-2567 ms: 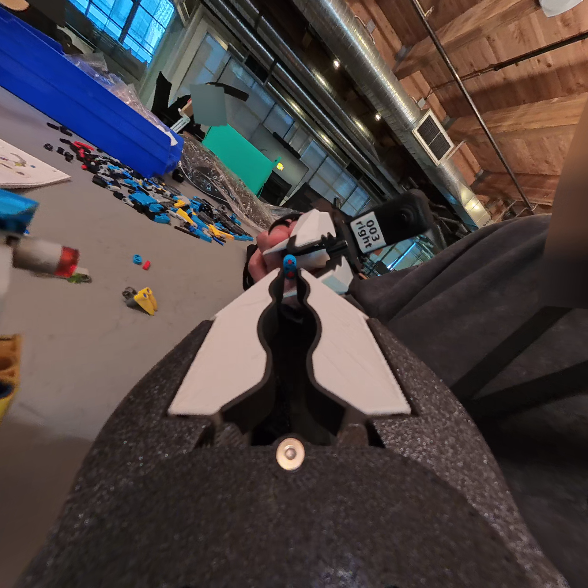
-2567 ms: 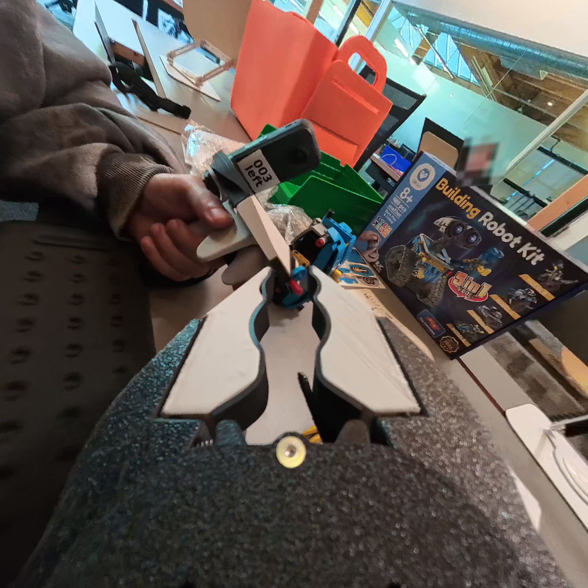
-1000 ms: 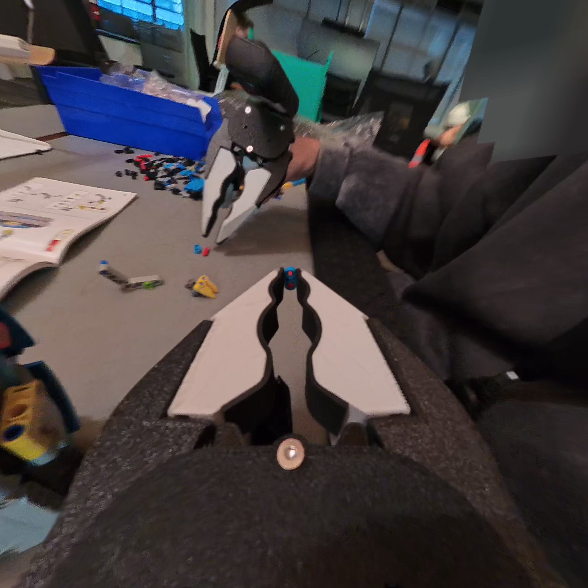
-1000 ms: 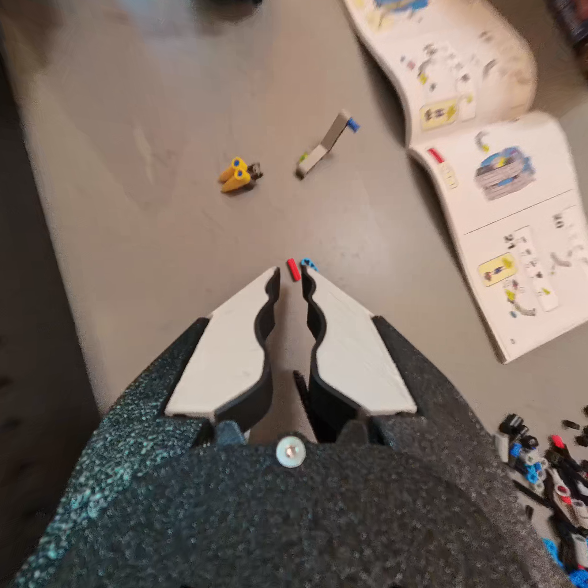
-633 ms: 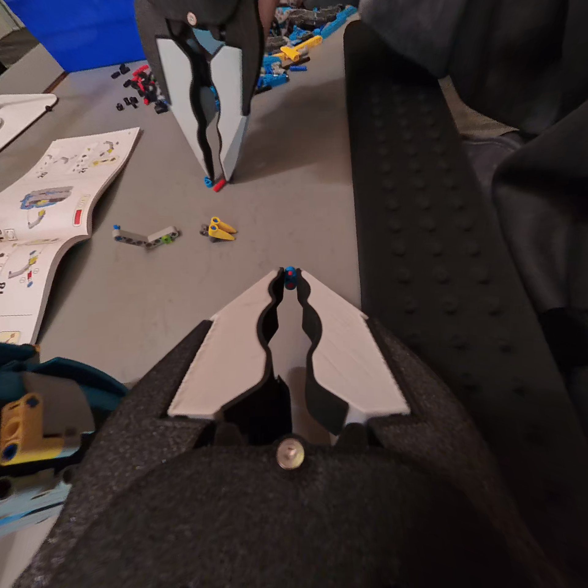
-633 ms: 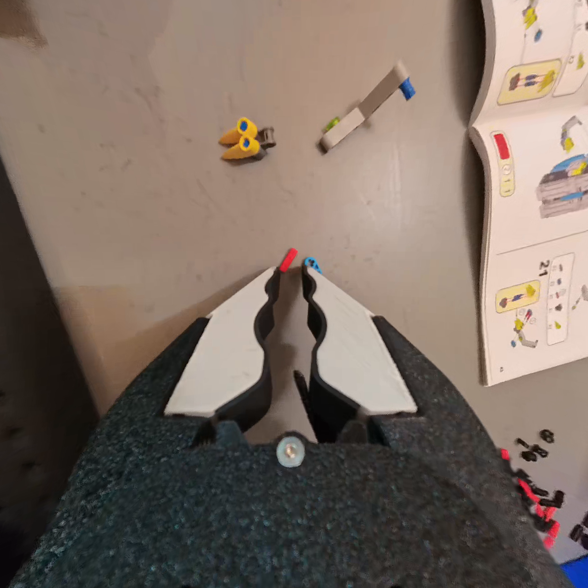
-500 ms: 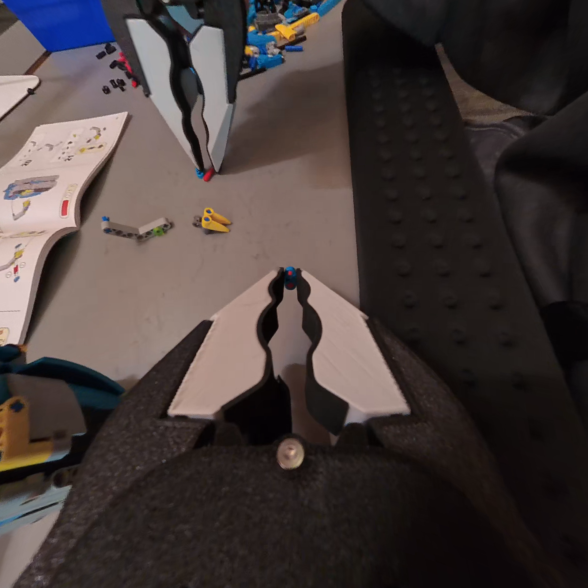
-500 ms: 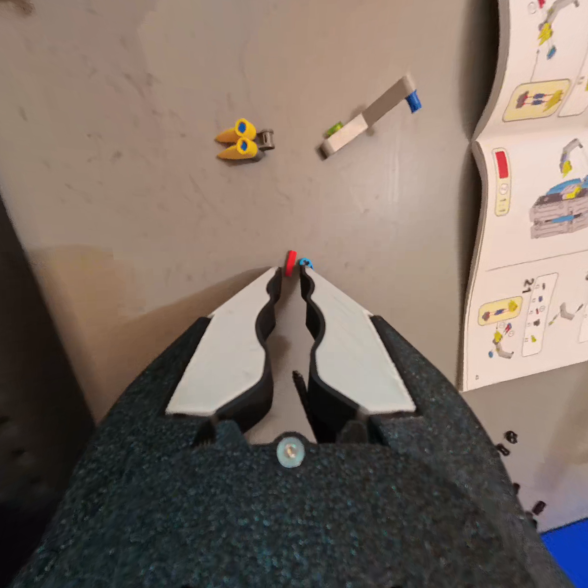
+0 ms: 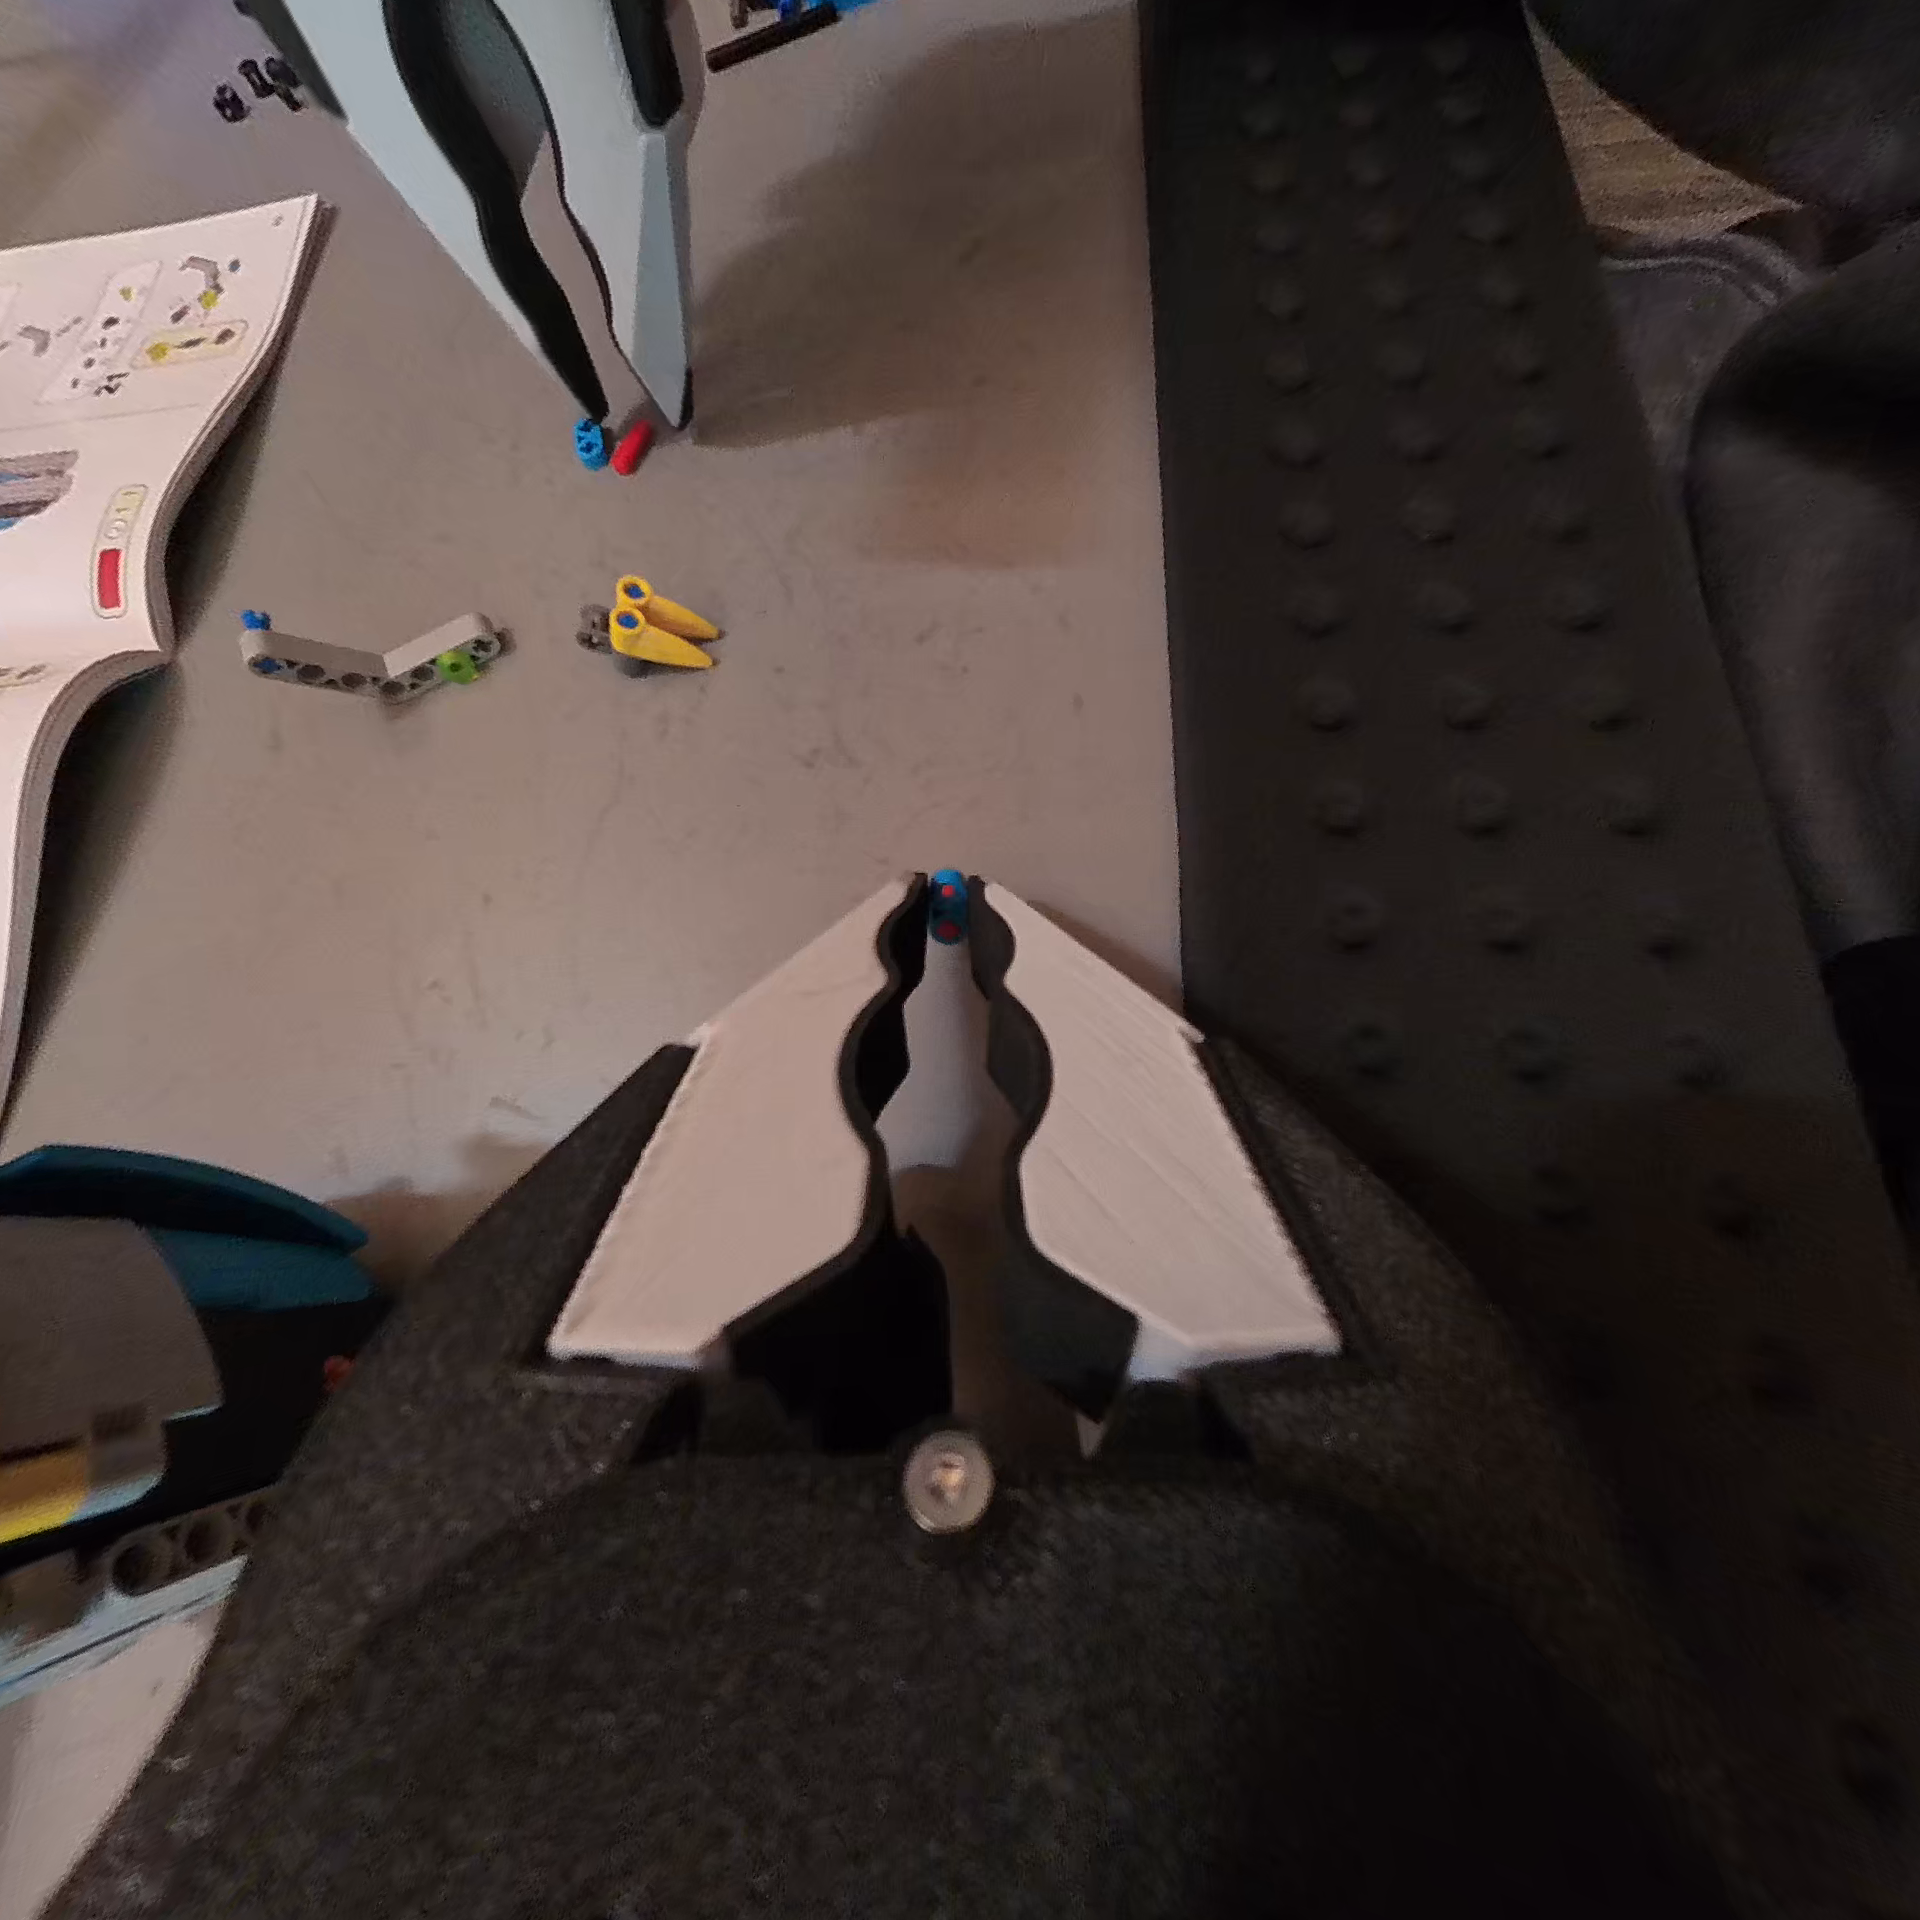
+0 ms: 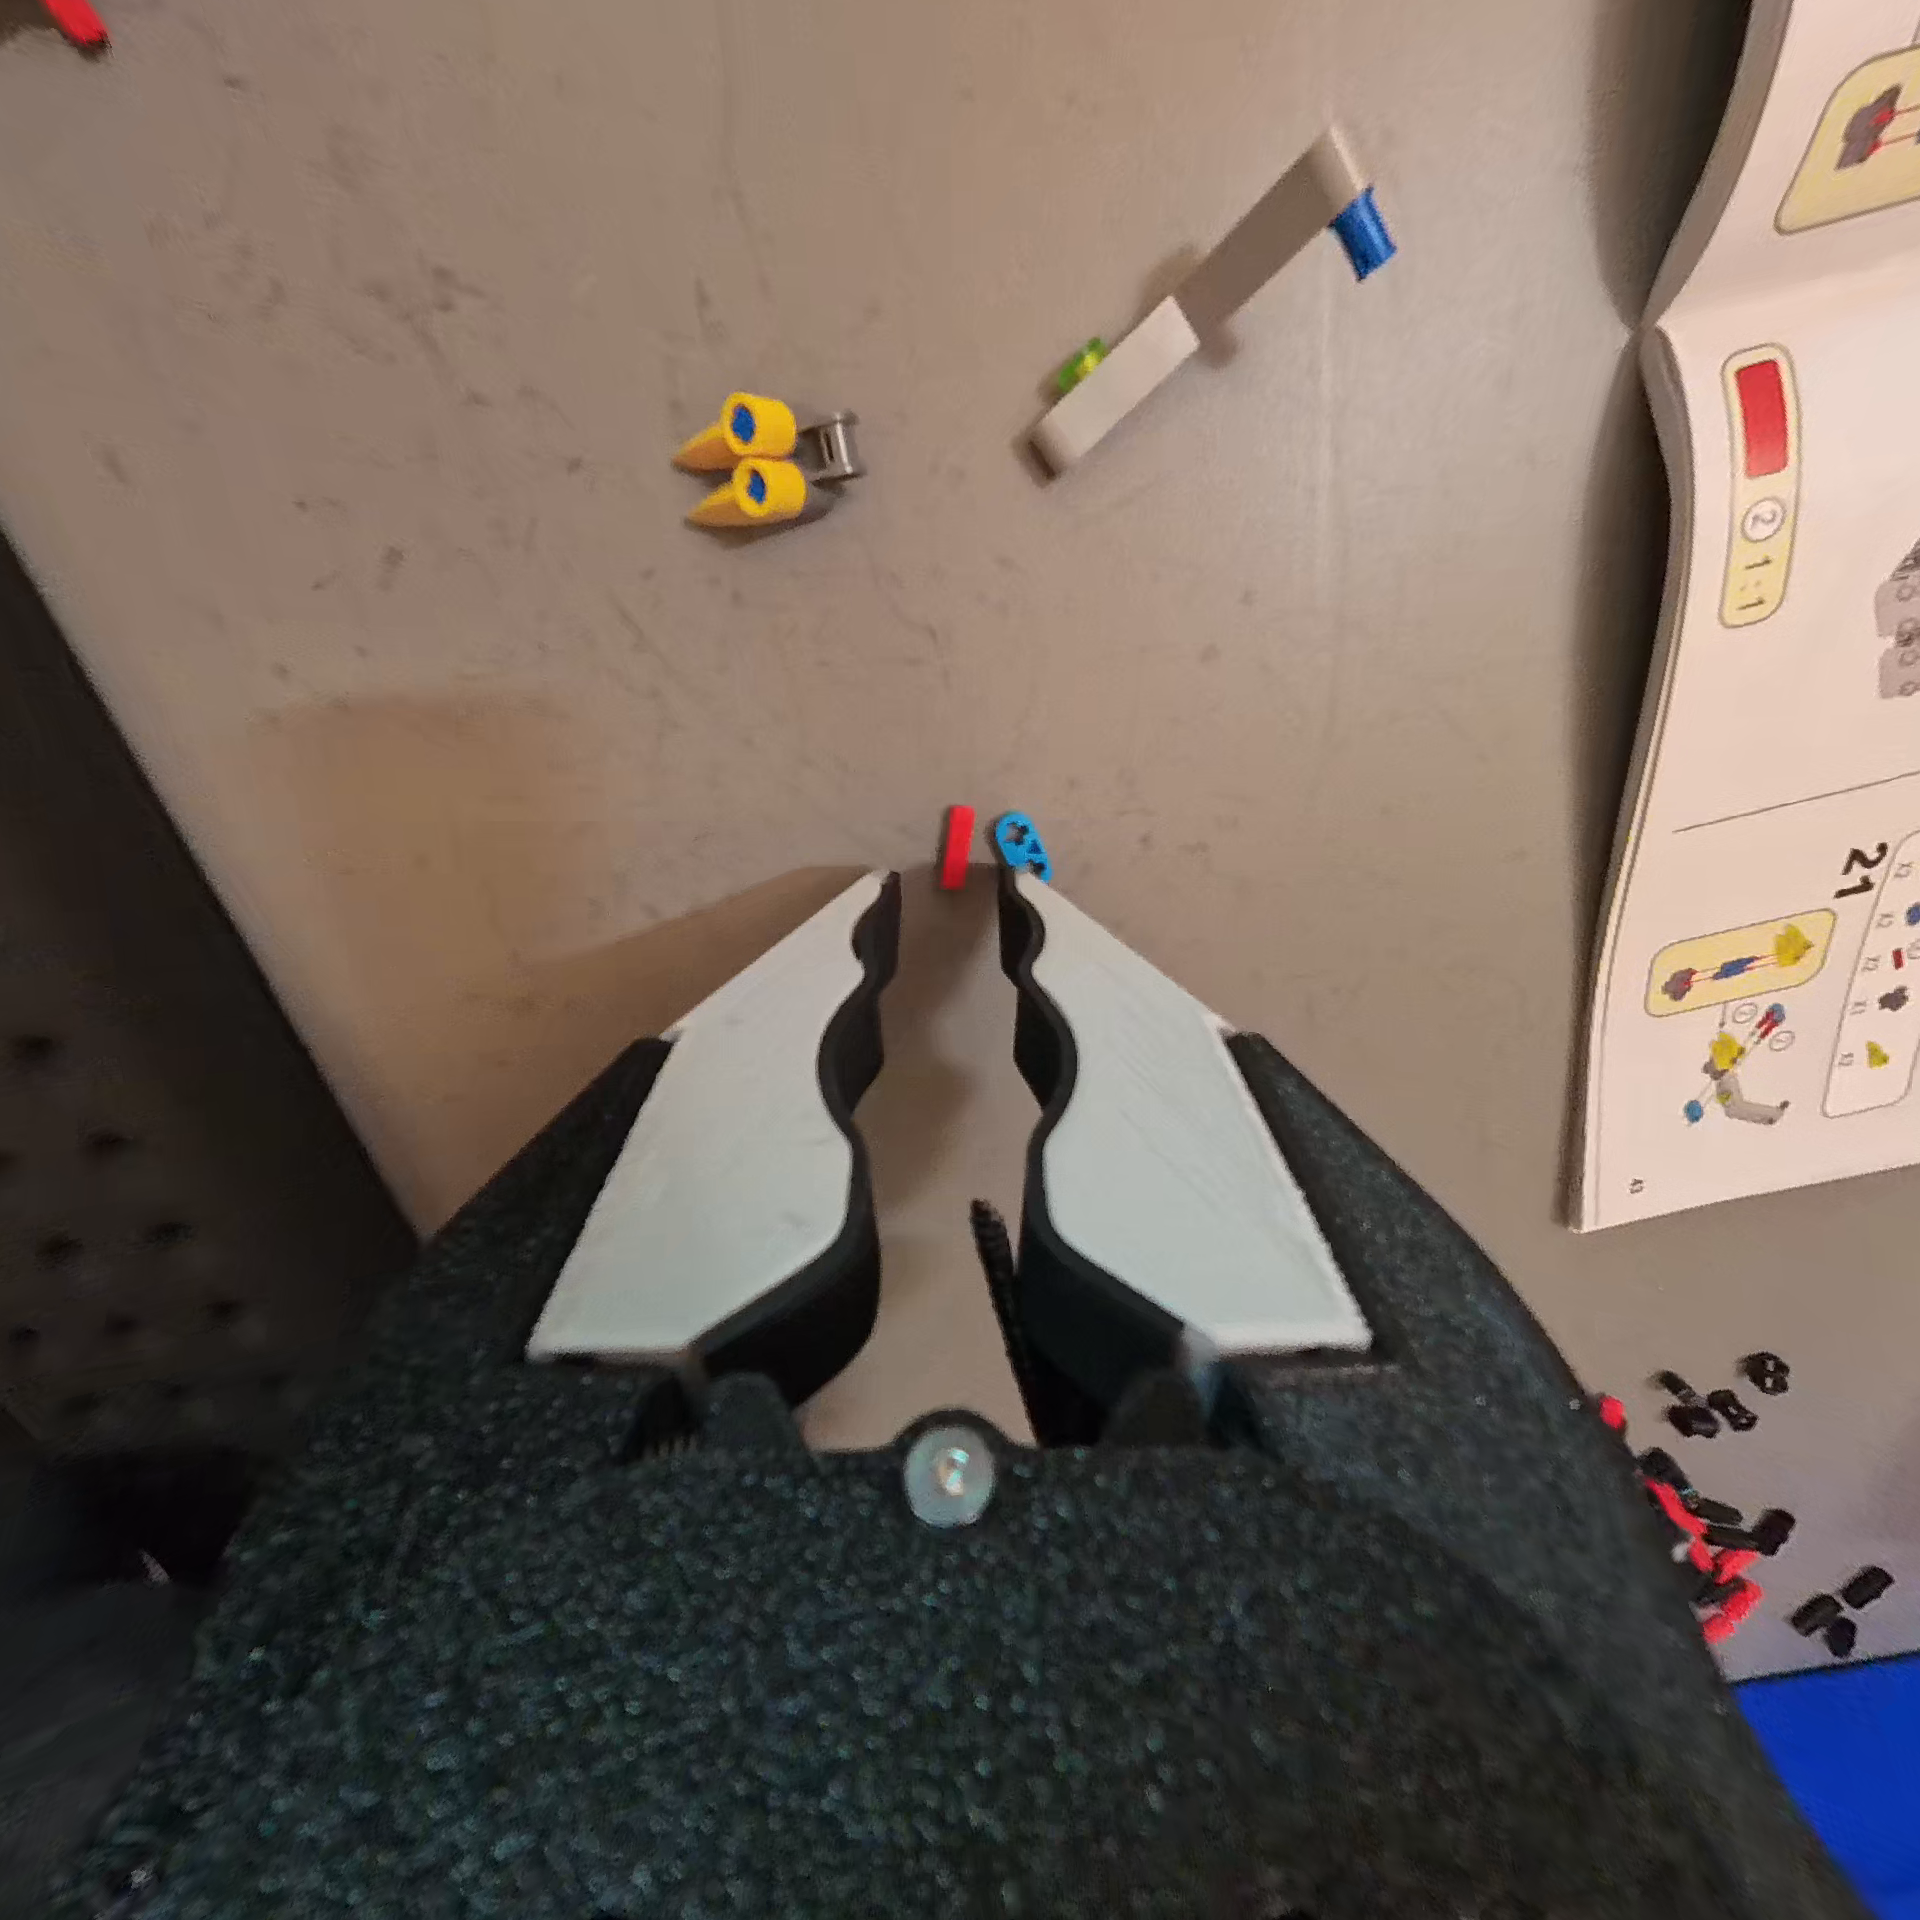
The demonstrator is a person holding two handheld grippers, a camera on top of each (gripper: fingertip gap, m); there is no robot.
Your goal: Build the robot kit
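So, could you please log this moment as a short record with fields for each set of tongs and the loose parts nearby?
left tongs: shut on small blue connector
right tongs: open, tips at the table
nearest right tongs: red pin and blue two-hole connector, lying side by side
loose parts: yellow cone pair, grey angled beam
paper: instruction booklet, open

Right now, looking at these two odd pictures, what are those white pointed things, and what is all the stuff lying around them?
They are hand-held pincers, one in each of a person's hands, each with a camera looking along its two white fingers. In its own view, the left gripper is shut on a small blue piece. The right gripper is open, tips down at the grey table beside a red pin and a blue connector. Nearby lie a yellow cone pair, a grey bent beam and an open instruction booklet.
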